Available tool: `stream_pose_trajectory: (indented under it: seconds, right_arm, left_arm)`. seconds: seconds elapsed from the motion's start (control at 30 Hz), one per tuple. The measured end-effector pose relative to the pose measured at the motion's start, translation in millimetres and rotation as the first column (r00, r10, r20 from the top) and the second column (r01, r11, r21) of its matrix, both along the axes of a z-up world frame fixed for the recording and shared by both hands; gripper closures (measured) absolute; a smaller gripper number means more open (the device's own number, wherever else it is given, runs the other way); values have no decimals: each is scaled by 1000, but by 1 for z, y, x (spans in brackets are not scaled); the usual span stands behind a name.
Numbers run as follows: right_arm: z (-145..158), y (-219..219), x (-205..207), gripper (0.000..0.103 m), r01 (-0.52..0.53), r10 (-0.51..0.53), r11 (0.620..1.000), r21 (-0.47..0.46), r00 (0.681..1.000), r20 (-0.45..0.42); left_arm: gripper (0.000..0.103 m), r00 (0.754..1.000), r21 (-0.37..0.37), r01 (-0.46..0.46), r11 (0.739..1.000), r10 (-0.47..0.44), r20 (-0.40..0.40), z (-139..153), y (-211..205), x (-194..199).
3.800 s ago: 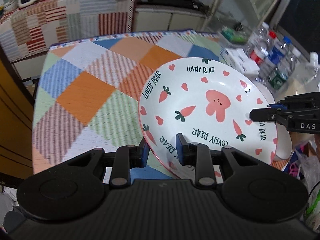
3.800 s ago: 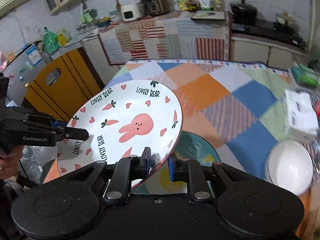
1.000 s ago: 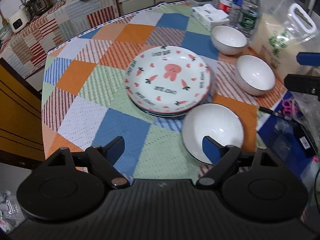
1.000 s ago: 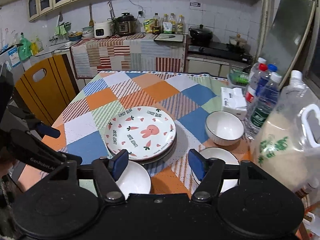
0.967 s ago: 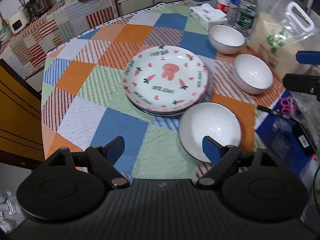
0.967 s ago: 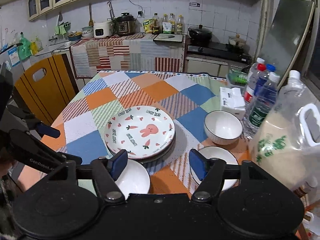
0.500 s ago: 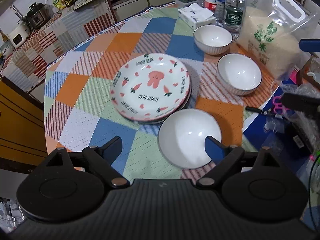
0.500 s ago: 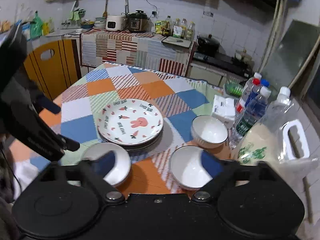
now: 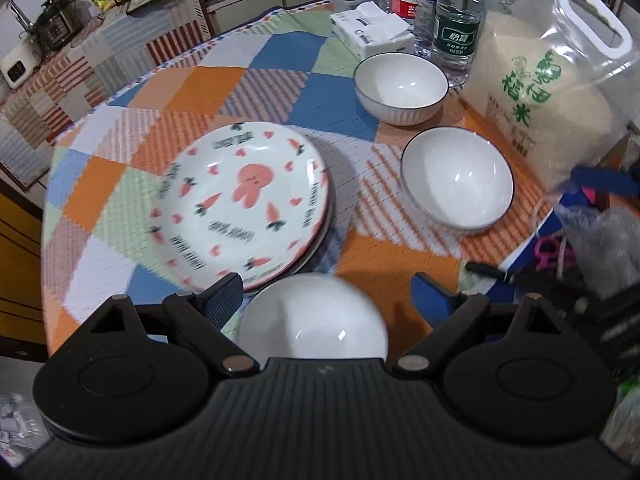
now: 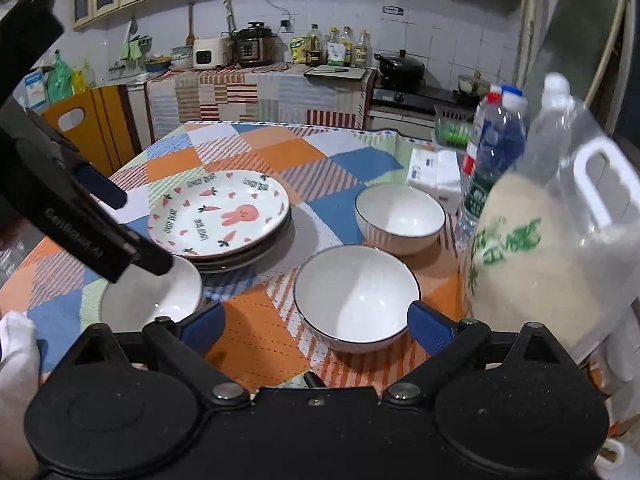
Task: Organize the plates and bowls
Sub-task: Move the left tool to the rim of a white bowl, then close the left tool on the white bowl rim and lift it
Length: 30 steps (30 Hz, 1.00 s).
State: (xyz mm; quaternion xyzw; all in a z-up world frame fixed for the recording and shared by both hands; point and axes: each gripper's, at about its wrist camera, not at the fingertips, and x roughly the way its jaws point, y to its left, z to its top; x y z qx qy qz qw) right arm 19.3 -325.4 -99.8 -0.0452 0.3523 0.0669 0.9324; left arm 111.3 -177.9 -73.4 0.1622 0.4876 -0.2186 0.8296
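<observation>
The plates [image 9: 244, 204] are lying stacked at the table's middle, so 3 bowls are waiting. The left gripper [image 9: 326, 296], spread wide, is framing the near bowl [image 9: 314, 320]; the right gripper [image 10: 316, 326], also spread and empty, is framing the middle bowl [image 10: 356, 296], probably for stacking.

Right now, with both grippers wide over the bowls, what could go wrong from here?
1. The right gripper straddles the middle bowl, which sits close to the rice bag; its outer finger could nudge the bag.
2. The left gripper hangs over the near bowl, which lies beside the stacked plates; a sideways slip might knock them.
</observation>
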Motion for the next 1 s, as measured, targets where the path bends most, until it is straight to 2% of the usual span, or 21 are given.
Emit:
stream_pose_trajectory:
  seconds: [0.13,0.23,0.43,0.53,0.6,0.63,0.67,0.73,1.0]
  right_arm:
    - [-18,-13,14,4,32,-31,999,25,999,-32]
    - [-35,-18,27,4,37,-38,999,-15,997,-67]
    - [-63,-27,54,4,67,-73,997,-41,986,-148]
    - [-74,-31,65,4,84,-89,996,-38,980,-178]
    - [-79,-32,70,4,84,-86,996,-20,978,-188]
    - [-82,-32,73,4,80,-81,997,-12,978,-192]
    - [-84,-32,75,4,80,-80,997,-9,977,-196]
    - [-88,-30,80,4,74,-75,997,-11,976,-204]
    - [-84,-22,83,7,32,-32,999,-1,976,-214]
  left_arm:
    - [14,999,-31,-17,999,18,32,-18,-25,15]
    - [15,1000,-41,-11,999,12,27,-31,-43,26]
    - [20,999,-48,-1,999,-1,-37,-60,-69,42]
    - [35,998,-57,11,998,-14,-60,-69,-78,46]
    - [45,996,-94,7,996,-15,-86,-74,-79,50]
    - [57,995,-108,8,994,-19,-98,-76,-81,51]
    - [75,994,-116,10,993,-23,-111,-79,-82,53]
    - [87,989,-138,4,990,-25,-149,-83,-84,56]
    - [87,985,-129,16,991,-37,-168,-74,-79,47]
